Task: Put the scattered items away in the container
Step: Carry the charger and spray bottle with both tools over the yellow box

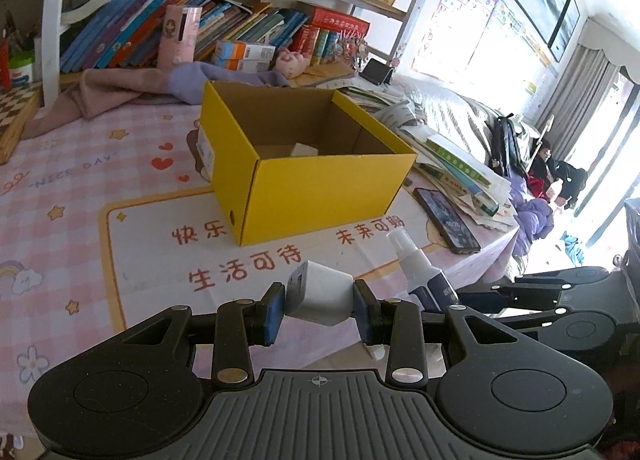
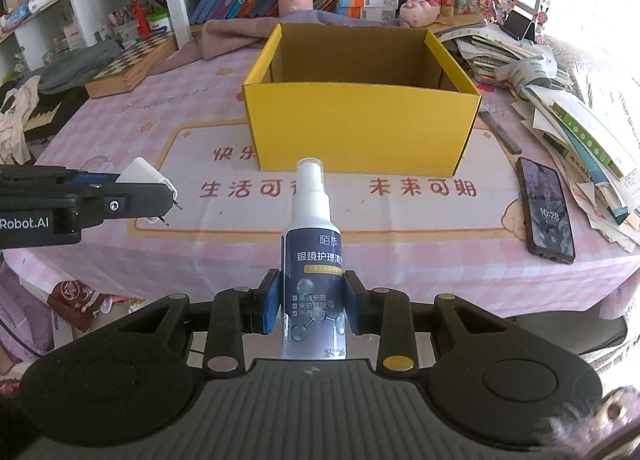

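Observation:
A yellow cardboard box stands open on the pink tablecloth, with a small white item on its floor. My left gripper is shut on a white plug charger, held above the cloth short of the box. From the right wrist the left gripper enters at the left edge, the charger and its prongs sticking out. My right gripper is shut on a spray bottle with a dark blue label, upright, nozzle toward the box. That bottle shows at the right of the left wrist view.
A black phone lies right of the box near the table edge. Piled books and papers crowd the right side. A chessboard, cloth and shelves of books stand behind. A person sits far off by the window.

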The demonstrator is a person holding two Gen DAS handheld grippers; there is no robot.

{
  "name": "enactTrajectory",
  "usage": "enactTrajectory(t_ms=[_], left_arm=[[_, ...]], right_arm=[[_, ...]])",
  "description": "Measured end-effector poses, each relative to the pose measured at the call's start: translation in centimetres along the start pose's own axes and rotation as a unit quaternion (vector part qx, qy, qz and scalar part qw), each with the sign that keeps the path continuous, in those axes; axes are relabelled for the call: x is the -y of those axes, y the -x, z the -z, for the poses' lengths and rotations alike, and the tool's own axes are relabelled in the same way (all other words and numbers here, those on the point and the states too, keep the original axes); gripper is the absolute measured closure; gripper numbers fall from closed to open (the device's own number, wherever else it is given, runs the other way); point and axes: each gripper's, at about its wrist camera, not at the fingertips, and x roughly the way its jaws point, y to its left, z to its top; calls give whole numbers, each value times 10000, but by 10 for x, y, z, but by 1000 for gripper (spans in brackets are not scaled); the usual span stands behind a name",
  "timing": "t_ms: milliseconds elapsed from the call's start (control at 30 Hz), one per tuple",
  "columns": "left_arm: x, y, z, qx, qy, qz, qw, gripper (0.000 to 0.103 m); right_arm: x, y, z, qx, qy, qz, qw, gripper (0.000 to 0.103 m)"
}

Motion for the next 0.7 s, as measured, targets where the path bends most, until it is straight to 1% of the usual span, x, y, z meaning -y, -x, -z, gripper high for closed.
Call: enactTrajectory(t_ms=[233,400,533,700], left_arm=[[5,-15,-17,85,-190,-35,9998,68],[9,-29,-33,199,-300,-55,9993,68],[12,-42,-52,346,-378,-117,9986,68],[16,-60,-81,541,-365,-281,9975,68]], right_arm=[[15,-12,-18,74,10,-21,10000,73],[28,-18,-36,263,75,-10,9996,73],[44,-22,-58,476,144,-2,9988,73],[69,-28,-97,766,254,-78,9967,73]])
